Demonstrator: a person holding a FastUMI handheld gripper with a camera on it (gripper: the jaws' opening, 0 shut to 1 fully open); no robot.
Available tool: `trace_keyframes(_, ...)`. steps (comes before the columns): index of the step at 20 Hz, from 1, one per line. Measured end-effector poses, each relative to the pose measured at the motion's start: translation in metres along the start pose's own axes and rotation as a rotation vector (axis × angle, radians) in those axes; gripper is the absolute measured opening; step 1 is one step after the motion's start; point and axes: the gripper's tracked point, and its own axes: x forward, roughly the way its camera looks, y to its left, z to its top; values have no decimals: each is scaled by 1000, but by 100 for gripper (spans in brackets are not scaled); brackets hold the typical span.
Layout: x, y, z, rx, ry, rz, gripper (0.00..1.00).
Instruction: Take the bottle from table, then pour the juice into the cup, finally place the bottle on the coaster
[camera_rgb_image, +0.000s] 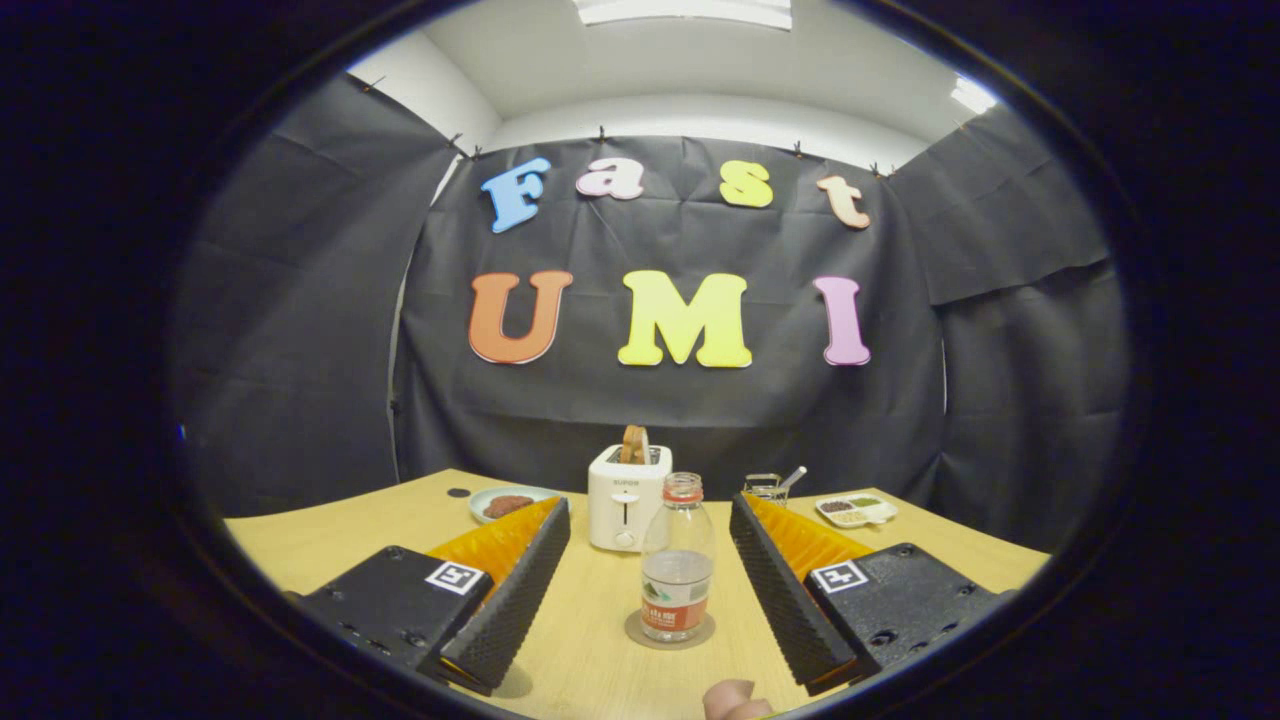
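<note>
1. The gripper (650, 515) is held with jaws spread wide, nothing pinched.
2. The bottle (677, 560) is seen upright on the coaster (670, 634), between the jaws, touching neither.
3. A toaster (627, 497) is parked just beyond the bottle.

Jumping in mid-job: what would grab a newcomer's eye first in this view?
First, the clear bottle, upright on a round coaster on the wooden table, between the open fingers of the tool, which do not touch it. Just beyond it stands a white toaster with bread in its slot. A plate of dark food sits left of the toaster, and a small divided tray to its right.
</note>
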Motion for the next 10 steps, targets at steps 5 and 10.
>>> trace_keyframes(5,-48,-13,22,9,20,-43,100)
trace_keyframes(10,-87,-21,46,-45,34,-45,100)
